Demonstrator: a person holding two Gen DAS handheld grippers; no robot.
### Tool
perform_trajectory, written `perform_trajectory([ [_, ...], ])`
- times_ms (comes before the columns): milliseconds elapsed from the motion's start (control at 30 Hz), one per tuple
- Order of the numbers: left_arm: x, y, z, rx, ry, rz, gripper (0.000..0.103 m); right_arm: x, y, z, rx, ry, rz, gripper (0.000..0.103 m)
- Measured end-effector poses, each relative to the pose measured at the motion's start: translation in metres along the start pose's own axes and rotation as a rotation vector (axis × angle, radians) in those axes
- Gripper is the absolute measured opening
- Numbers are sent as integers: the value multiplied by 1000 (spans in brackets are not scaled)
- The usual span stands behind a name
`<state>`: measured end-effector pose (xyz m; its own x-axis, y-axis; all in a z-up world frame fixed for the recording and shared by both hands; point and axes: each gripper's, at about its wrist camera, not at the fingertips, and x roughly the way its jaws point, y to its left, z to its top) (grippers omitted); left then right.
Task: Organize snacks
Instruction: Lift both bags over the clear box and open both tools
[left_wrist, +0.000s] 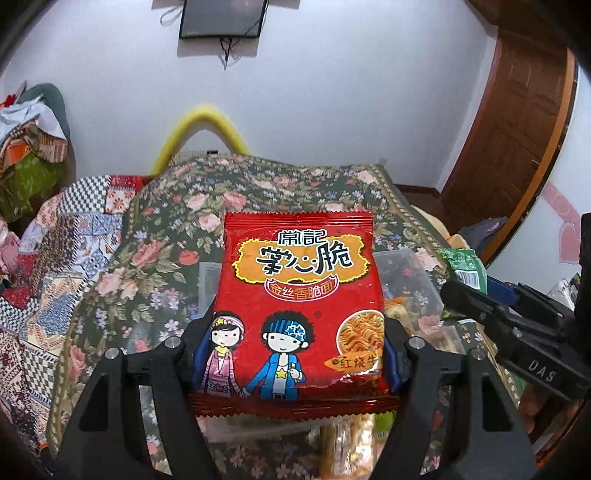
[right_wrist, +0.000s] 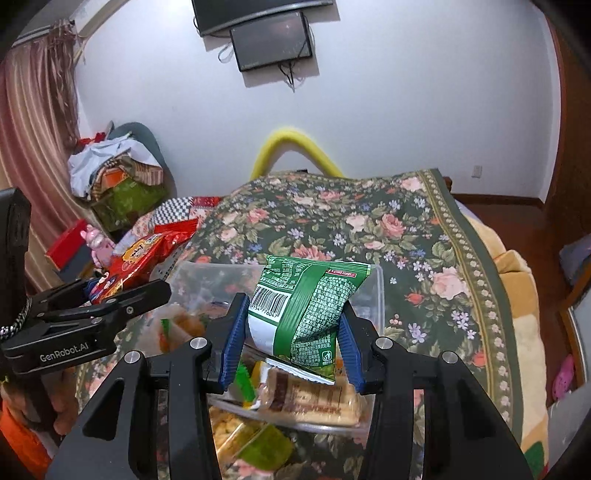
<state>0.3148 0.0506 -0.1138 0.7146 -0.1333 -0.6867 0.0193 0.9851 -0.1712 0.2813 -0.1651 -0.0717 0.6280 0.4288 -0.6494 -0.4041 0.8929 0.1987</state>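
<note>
The left gripper (left_wrist: 295, 354) clamps a glossy red crinkle-edged noodle packet (left_wrist: 299, 295). The right gripper (right_wrist: 291, 339) pinches a crumpled green foil packet (right_wrist: 306, 306) above the clear rectangular plastic tub (right_wrist: 376, 295) holding wrapped biscuits (right_wrist: 310, 398).

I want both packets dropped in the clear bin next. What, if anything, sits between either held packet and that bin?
Nothing visible blocks either. The right gripper holds the green snack packet directly above the clear plastic bin, which already holds wrapped snacks. The left gripper holds the red noodle snack packet in front of it.
</note>
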Motion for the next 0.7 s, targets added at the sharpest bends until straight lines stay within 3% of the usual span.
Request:
perform_trajectory([
  [367,51,-2,4,-28,86,-14,70,38,-5,-2,-18,75,-43,43],
  [700,61,-4,-6,-27,116,0,70,41,-3,-6,-37,94,-52,44],
])
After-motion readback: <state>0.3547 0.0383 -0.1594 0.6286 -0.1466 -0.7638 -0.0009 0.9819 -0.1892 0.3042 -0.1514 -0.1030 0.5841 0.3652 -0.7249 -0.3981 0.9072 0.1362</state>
